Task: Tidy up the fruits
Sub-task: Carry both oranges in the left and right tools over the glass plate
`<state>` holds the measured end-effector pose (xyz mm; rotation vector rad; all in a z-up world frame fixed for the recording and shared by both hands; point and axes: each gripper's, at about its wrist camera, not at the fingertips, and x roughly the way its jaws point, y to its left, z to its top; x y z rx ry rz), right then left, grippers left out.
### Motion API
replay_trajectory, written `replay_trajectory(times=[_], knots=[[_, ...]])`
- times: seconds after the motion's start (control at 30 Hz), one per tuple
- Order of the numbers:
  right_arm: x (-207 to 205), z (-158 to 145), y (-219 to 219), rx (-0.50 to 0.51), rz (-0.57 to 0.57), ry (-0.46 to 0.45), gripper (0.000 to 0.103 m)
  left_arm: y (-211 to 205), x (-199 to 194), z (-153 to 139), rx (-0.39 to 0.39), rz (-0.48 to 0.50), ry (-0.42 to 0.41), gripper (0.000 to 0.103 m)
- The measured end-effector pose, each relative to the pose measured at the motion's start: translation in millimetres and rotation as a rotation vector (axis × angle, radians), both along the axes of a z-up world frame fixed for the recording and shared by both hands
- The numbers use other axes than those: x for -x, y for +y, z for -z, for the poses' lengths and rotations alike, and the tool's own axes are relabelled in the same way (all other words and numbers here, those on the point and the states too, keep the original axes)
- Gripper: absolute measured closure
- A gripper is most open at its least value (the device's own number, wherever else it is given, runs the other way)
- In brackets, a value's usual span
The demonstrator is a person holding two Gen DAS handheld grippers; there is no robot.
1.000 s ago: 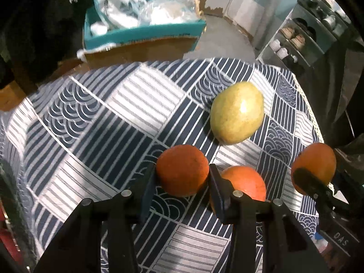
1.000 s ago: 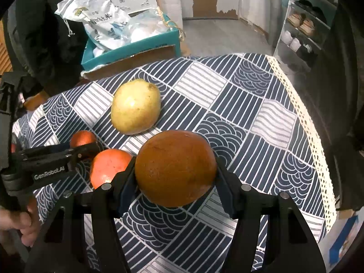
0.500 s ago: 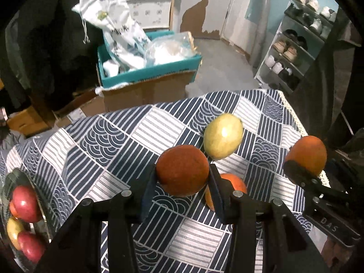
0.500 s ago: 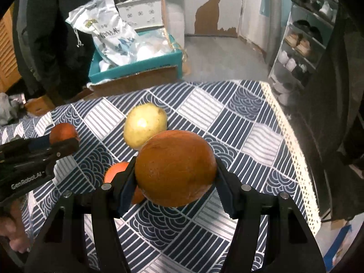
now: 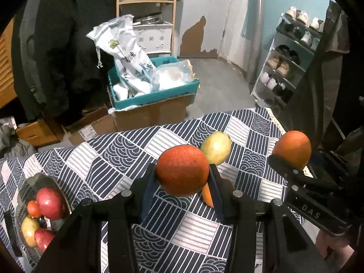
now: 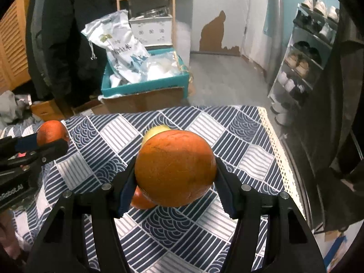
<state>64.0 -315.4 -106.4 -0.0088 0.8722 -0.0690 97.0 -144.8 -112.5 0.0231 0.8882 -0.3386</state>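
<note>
My left gripper (image 5: pixel 182 182) is shut on an orange (image 5: pixel 182 170) and holds it above the patterned tablecloth (image 5: pixel 109 154). At the right of that view, the right gripper (image 5: pixel 293 170) holds a second orange (image 5: pixel 292 149). In the right wrist view my right gripper (image 6: pixel 175 182) is shut on that large orange (image 6: pixel 175 167), and the left gripper's orange (image 6: pixel 52 132) shows at far left. A third orange (image 5: pixel 208 195) (image 6: pixel 141 199) and a yellow-green fruit (image 5: pixel 216 147) (image 6: pixel 157 130) lie on the cloth below, partly hidden. A dark bowl (image 5: pixel 27 186) at lower left holds red and yellow fruits.
Beyond the table's far edge stands a cardboard box with a teal tray (image 5: pixel 152 93) full of bags. A wooden shelf (image 5: pixel 147 11) is behind it, a shoe rack (image 5: pixel 289 56) at right. The cloth's lace edge (image 6: pixel 275 145) marks the table's right side. A dark-clothed person (image 5: pixel 59 45) stands at left.
Both grippers have risen with their oranges, so the table looks smaller and farther below. The fruit bowl has come into the left wrist view at lower left.
</note>
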Motion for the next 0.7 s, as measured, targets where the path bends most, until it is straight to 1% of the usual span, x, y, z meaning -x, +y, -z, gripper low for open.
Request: replay_trajectory(times=[0.3,0.47,0.7], knots=[[6,-20,17,0.016,-0.028,-0.038,0.040,31,17,-18,0.014,-0.050,-0.028,0.058],[10,-31,25,0.005,-0.041,-0.055,0.040,48,28,-23,0.017,-0.077,-0.033,0.058],[13,-46,43,0.008,-0.075,-0.083,0.040,67,41,-38,0.017,-0.095,-0.067,0.058]])
